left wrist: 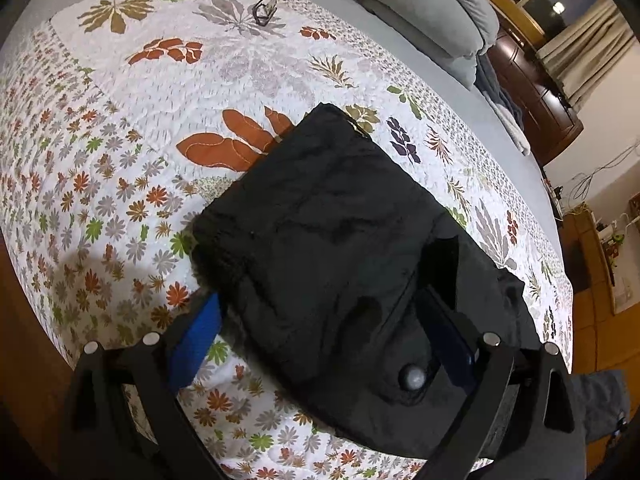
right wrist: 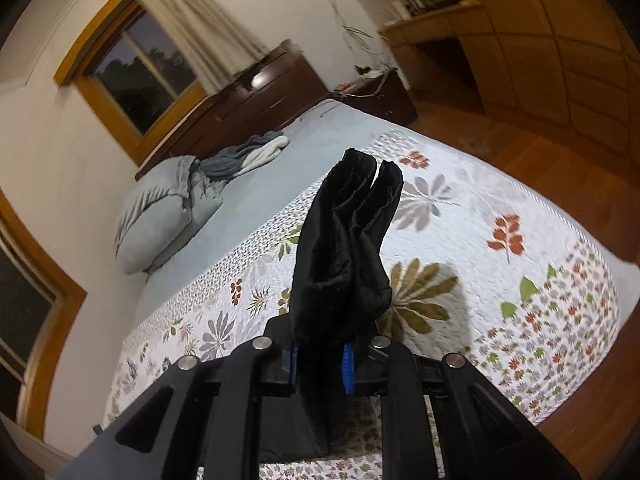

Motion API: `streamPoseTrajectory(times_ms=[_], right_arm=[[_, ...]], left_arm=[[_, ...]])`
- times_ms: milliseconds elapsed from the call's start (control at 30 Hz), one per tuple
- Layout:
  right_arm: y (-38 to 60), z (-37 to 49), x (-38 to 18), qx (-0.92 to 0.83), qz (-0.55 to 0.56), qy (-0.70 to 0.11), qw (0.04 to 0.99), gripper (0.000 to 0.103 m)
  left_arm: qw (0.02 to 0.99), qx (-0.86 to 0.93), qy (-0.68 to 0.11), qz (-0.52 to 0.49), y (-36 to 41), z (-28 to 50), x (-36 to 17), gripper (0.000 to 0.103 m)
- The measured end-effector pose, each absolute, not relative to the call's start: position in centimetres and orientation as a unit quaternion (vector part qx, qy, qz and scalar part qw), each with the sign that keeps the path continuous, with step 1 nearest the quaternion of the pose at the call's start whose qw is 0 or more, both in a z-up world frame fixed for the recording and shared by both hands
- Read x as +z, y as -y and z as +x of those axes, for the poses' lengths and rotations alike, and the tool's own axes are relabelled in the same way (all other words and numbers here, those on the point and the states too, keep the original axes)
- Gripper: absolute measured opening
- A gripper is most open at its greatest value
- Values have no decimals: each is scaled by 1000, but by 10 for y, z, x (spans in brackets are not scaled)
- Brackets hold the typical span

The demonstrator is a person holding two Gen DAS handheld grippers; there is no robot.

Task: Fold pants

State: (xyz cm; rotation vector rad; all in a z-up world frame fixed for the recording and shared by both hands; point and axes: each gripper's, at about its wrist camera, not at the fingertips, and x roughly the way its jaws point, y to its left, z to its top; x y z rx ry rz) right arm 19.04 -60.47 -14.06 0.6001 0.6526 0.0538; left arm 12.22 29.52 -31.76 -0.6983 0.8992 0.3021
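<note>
The black pants (left wrist: 328, 248) lie folded in a thick rectangle on the floral quilt (left wrist: 160, 80). In the left wrist view my left gripper (left wrist: 320, 320) is open, its blue-padded fingers (left wrist: 196, 340) spread on either side of the near end of the pants, where a round button shows. In the right wrist view my right gripper (right wrist: 320, 364) is shut on a bunched part of the black pants (right wrist: 344, 248), which stands up from the jaws above the quilt (right wrist: 500, 220).
A small dark clip-like object (left wrist: 264, 10) lies on the far part of the quilt. Grey pillows (right wrist: 160, 216) and crumpled clothes (right wrist: 248, 152) sit on the grey sheet by the dark headboard. The wooden floor (right wrist: 560, 160) and a wooden desk lie beyond the bed edge.
</note>
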Motion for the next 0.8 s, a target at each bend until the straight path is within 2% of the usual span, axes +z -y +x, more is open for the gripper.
streamPoseTrajectory(times_ms=[267,800], right_arm=[[557,200,-119,44,244,-320,915,15],[529,200,-104,37,217,-327,919,15]], left_arm=[[829,137,-413,-350,-302,116,-319,95],[829,127,-409,-359,-303,112,-320,95]])
